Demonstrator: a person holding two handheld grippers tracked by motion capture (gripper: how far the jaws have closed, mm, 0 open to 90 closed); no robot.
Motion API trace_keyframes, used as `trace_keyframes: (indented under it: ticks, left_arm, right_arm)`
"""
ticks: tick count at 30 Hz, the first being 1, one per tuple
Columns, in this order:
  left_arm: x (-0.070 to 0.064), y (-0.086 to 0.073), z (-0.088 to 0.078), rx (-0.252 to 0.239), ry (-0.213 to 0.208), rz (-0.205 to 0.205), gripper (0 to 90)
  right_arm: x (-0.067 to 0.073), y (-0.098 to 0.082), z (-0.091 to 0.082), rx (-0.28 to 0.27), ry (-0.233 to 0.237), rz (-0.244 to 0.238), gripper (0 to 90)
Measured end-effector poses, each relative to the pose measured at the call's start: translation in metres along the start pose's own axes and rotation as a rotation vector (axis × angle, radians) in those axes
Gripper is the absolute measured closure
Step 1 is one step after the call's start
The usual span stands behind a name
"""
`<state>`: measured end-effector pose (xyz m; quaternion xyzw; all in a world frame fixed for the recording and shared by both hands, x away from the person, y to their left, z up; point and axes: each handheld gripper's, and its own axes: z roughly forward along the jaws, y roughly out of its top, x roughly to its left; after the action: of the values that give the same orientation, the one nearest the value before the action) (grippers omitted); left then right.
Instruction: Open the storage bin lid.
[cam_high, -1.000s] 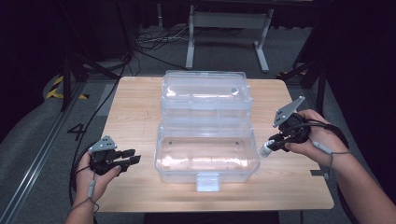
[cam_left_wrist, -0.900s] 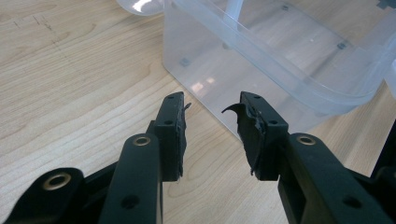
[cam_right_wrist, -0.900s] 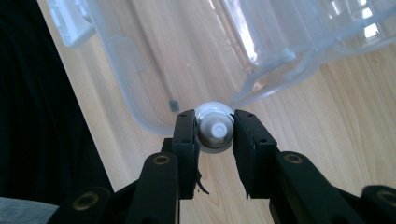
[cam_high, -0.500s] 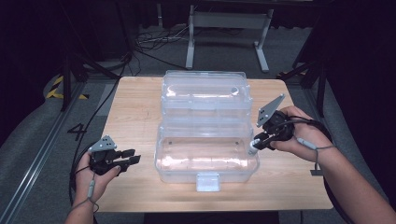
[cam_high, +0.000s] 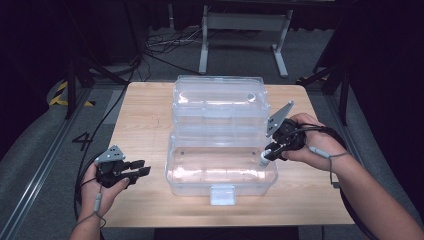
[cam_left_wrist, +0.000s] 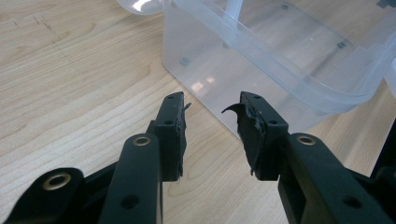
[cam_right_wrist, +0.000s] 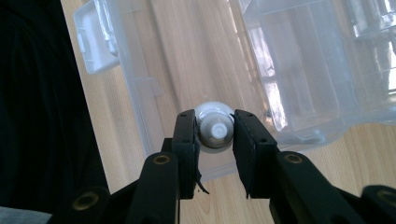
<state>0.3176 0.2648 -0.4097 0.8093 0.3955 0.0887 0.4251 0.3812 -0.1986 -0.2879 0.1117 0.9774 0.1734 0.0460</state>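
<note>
My right gripper (cam_right_wrist: 215, 133) clamps a small white capped tube (cam_right_wrist: 215, 127) over the clear plastic box's (cam_high: 220, 170) right edge; next, lower and release. My left gripper (cam_left_wrist: 212, 126) waits agape, empty.

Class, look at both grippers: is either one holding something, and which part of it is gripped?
The right gripper clamps a small white capped tube around its body, cap end towards the camera, over the clear plastic box. The left gripper holds nothing.

Your table (cam_high: 145, 130) is brightly lit from above while the room around it sits near black. Glare streaks the clear box (cam_high: 220, 165). In the gripper views, the near tongs look soft, and the wood grain beyond stays sharp.
</note>
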Motion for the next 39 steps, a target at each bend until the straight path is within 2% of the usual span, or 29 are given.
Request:
trace_keyframes:
  ticks: [20, 33, 35, 39]
  left_arm:
    - [0.0, 0.0, 0.002, 0.011, -0.003, 0.002, 62.3]
    - [0.0, 0.0, 0.001, 0.011, 0.0, 0.001, 62.3]
    - [0.0, 0.0, 0.001, 0.012, -0.002, 0.002, 62.3]
    - [0.0, 0.0, 0.001, 0.012, -0.002, 0.002, 62.3]
  right_arm:
    - [-0.001, 0.003, 0.034, 0.064, 0.037, -0.037, 70.9]
    - [0.0, 0.0, 0.056, 0.138, 0.076, -0.042, 70.9]
    - [0.0, -0.001, 0.06, 0.14, 0.08, -0.058, 70.9]
    - [0.001, -0.001, 0.065, 0.153, 0.085, -0.058, 70.9]
